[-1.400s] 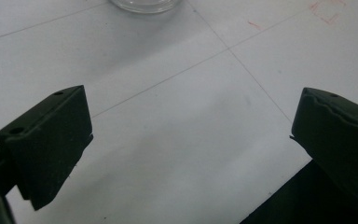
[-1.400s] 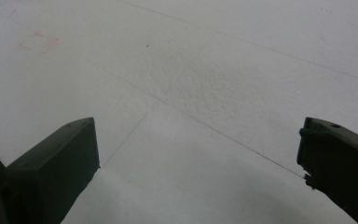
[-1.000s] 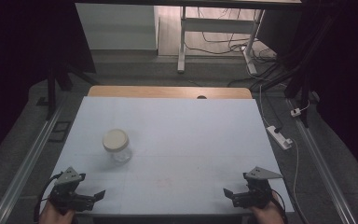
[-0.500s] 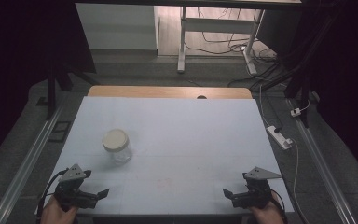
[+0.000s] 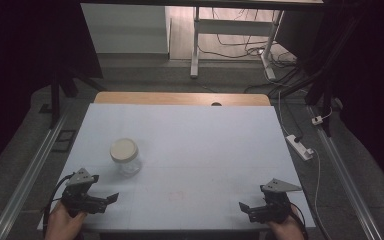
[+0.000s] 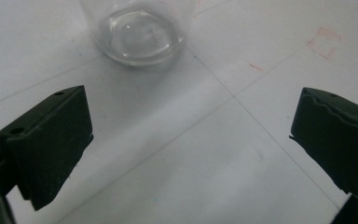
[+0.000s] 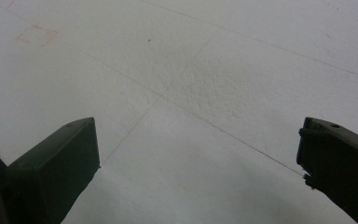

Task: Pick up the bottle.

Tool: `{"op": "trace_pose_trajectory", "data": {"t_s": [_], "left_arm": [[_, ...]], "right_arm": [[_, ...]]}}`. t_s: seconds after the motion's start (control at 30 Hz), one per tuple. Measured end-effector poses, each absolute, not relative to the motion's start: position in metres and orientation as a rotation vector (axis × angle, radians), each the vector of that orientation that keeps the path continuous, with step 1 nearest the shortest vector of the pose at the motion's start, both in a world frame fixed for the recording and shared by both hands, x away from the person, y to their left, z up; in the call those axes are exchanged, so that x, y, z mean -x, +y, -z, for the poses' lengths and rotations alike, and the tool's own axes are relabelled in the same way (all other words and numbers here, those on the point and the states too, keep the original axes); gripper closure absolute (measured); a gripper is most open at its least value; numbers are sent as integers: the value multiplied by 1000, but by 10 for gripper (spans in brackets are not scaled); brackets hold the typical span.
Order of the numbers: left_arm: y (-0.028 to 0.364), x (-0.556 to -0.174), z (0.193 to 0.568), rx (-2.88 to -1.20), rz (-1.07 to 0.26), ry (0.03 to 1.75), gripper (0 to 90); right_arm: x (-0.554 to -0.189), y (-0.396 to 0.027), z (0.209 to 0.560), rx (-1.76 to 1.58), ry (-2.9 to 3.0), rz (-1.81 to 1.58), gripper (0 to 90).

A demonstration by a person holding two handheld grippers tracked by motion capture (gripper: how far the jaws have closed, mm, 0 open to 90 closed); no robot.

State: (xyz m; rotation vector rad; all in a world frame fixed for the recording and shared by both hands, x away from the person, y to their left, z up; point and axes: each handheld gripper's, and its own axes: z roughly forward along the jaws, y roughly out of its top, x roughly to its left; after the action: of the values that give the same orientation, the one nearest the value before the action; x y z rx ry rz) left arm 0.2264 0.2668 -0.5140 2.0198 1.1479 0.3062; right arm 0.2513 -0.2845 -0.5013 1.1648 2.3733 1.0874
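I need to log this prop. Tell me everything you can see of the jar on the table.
The jar is small, of clear glass or plastic, with a round cream-coloured lid closed on top. It stands upright on the left half of the white table, beyond the left tool, apart from it. The left gripper view shows its transparent rounded base resting on the tabletop; it looks empty.
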Motion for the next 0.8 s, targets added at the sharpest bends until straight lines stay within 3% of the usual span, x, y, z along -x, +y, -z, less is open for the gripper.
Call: {"op": "trace_pose_trajectory", "data": {"t_s": [0.8], "left_arm": [[264,-273,510,-2023,-373,1151,0]], "right_arm": [[-252,-283,502,-1167,2390,-1072,0]]}}
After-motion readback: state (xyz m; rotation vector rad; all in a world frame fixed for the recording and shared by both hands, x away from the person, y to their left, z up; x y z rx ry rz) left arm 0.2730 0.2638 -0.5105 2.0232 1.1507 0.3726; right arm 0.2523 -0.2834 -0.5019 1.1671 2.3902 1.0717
